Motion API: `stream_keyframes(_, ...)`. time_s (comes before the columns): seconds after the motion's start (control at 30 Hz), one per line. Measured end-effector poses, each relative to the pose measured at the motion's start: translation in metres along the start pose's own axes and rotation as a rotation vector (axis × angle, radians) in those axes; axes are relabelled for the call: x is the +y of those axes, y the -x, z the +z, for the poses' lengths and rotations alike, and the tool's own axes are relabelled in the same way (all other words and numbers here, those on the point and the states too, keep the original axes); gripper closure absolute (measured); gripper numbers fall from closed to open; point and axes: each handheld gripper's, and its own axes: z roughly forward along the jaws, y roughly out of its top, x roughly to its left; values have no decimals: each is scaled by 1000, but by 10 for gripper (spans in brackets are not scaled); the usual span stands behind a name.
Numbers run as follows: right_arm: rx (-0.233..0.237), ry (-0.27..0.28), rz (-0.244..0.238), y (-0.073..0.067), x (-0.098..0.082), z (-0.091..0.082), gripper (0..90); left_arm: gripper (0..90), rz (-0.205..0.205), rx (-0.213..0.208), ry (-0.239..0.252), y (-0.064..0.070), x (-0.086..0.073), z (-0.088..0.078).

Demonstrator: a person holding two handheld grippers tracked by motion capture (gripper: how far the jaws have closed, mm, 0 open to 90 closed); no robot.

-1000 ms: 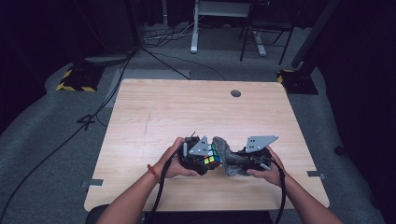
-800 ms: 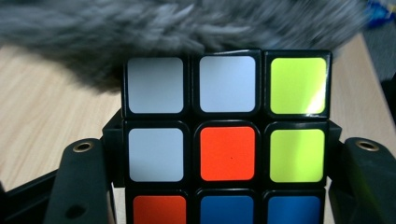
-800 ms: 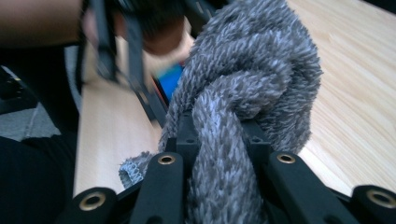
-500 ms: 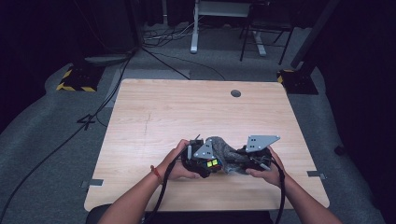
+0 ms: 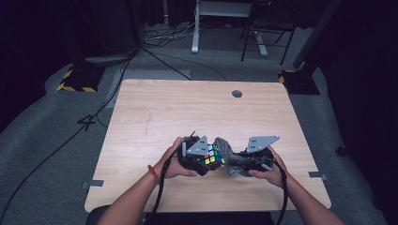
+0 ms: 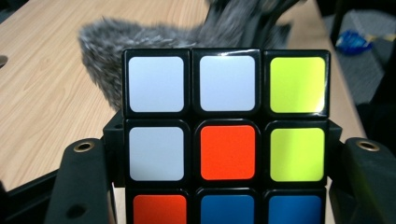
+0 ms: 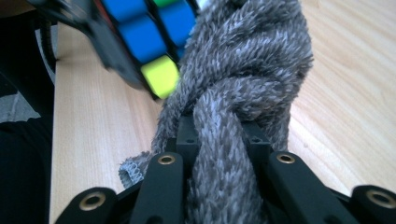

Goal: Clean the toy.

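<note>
Now the Rubik's cube (image 5: 211, 156) and the grey towel (image 5: 228, 154) sit pressed together, much as they did half a second ago, with the left gripper (image 5: 202, 159) tilted a little differently so its grey plate faces up beside the cube. Both are at the near middle of the wooden table (image 5: 197, 112), whose far half carries a round cable hole (image 5: 237, 93). In the left gripper view the cube (image 6: 226, 140) is clamped between the black jaws, and the fluffy towel (image 6: 140, 37) rises right behind it. In the right gripper view the jaws are closed on a twisted fold of towel (image 7: 233, 140), which touches the cube's blue and yellow corner (image 7: 149, 42). The left hand (image 5: 176, 164) and right hand (image 5: 267, 171) hold the right gripper (image 5: 244, 161) and its partner low, facing each other.
</note>
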Motion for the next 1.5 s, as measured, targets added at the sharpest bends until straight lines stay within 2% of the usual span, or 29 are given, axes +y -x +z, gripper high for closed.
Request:
stream_keyframes(0.1,-8,10,-21,-5,3,-2,750,335,9,4,-15,1,1,1)
stream_keyframes(0.13,-7,17,-27,-6,4,-4,750,334,21,15,-34,1,1,2)
stream_keyframes(0.2,5,41,-29,-8,6,-6,750,334,37,30,-69,3,2,5)
stream_keyframes(0.27,31,78,-44,-14,10,-9,750,335,43,21,-98,5,2,12)
stream_keyframes(0.33,6,68,-80,-21,14,-8,750,334,58,17,-110,8,2,18)
stream_keyframes(0.37,-8,63,-90,-23,15,-8,750,334,50,6,-102,9,2,19)
stream_keyframes(0.47,-26,77,-62,-17,13,-9,749,335,44,2,-73,9,3,17)
stream_keyframes(0.53,-44,64,-52,-12,9,-6,750,335,48,16,-76,10,4,15)
stream_keyframes(0.63,-33,23,-12,-3,0,3,750,334,50,19,-84,10,2,11)
stream_keyframes(0.7,-44,-10,-6,1,-4,8,750,334,40,30,-60,8,1,7)
stream_keyframes(0.8,-41,-39,32,8,-10,12,749,334,17,36,-7,5,2,-1)
stream_keyframes(0.87,-12,-42,52,10,-13,16,750,333,15,36,19,4,2,-3)
stream_keyframes(0.93,1,-44,49,10,-14,18,749,333,13,37,30,5,1,-3)
stream_keyframes(1.0,31,-22,57,9,-13,17,749,333,9,25,50,6,1,-3)
stream_keyframes(1.07,63,5,56,8,-12,15,749,333,20,31,38,6,1,-2)
stream_keyframes(1.1,75,16,58,8,-12,14,749,332,27,17,22,5,1,-1)
stream_keyframes(1.3,112,82,31,2,-8,5,750,327,53,6,-58,8,-3,6)
stream_keyframes(1.5,102,99,7,-2,-4,1,750,327,61,-1,-52,7,-2,6)
